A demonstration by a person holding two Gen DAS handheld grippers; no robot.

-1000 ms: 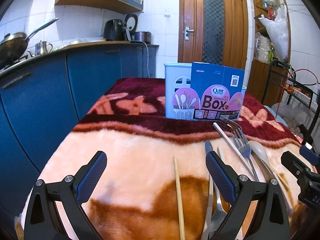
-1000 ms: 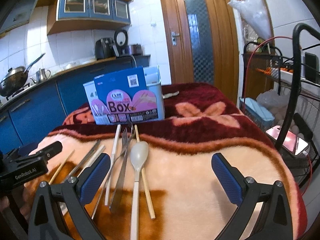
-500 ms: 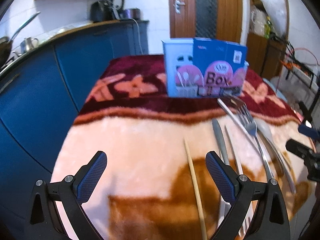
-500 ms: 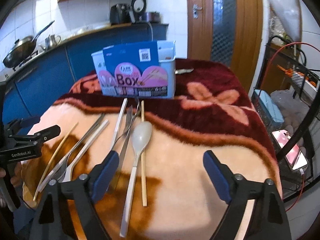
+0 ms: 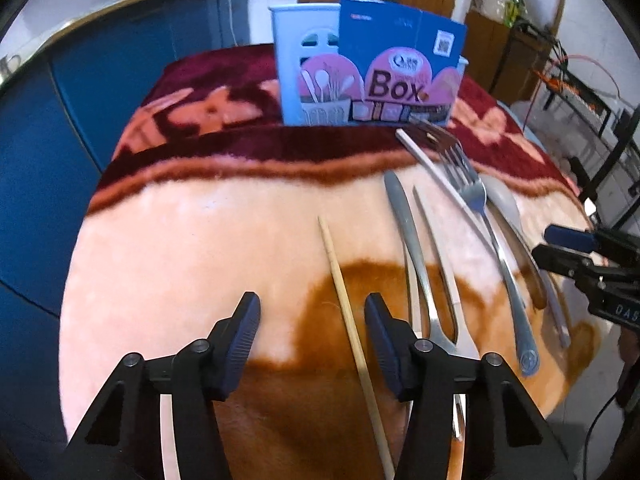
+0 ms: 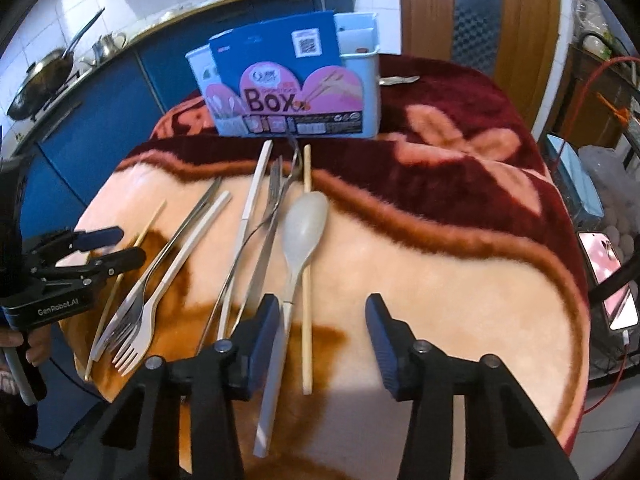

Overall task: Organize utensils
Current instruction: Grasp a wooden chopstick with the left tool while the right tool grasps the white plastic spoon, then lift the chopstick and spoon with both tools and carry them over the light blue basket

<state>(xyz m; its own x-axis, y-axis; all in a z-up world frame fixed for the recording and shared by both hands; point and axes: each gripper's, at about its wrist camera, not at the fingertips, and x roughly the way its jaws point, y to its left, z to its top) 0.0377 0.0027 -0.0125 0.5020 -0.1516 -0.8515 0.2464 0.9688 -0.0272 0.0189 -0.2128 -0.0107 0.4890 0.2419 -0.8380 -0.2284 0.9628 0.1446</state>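
Note:
A light blue utensil holder (image 5: 308, 80) with a blue and pink "Box" card (image 6: 288, 92) stands at the back of the blanket-covered table. My left gripper (image 5: 312, 316) points down over a wooden chopstick (image 5: 340, 280), which lies between its closing jaws, nearer the right pad and untouched. My right gripper (image 6: 322, 312) is closing too. A pale spoon (image 6: 306, 224) handle and a second wooden chopstick (image 6: 307, 248) lie between its jaws, neither of them pinched. Metal forks (image 5: 468, 184), a knife (image 5: 400, 208) and a white chopstick (image 6: 252, 208) lie loose between the two grippers.
The blanket (image 6: 440, 280) drapes over every table edge. Blue cabinets (image 5: 48, 128) run along the left, and a wok (image 6: 40, 84) sits on the counter. A phone (image 6: 608, 276) and a wire rack lie off the right edge. A small utensil (image 6: 398, 79) rests behind the holder.
Both grippers have tipped down toward the table and their jaws have narrowed. The left now straddles the wooden chopstick. The right straddles the spoon handle and the other chopstick.

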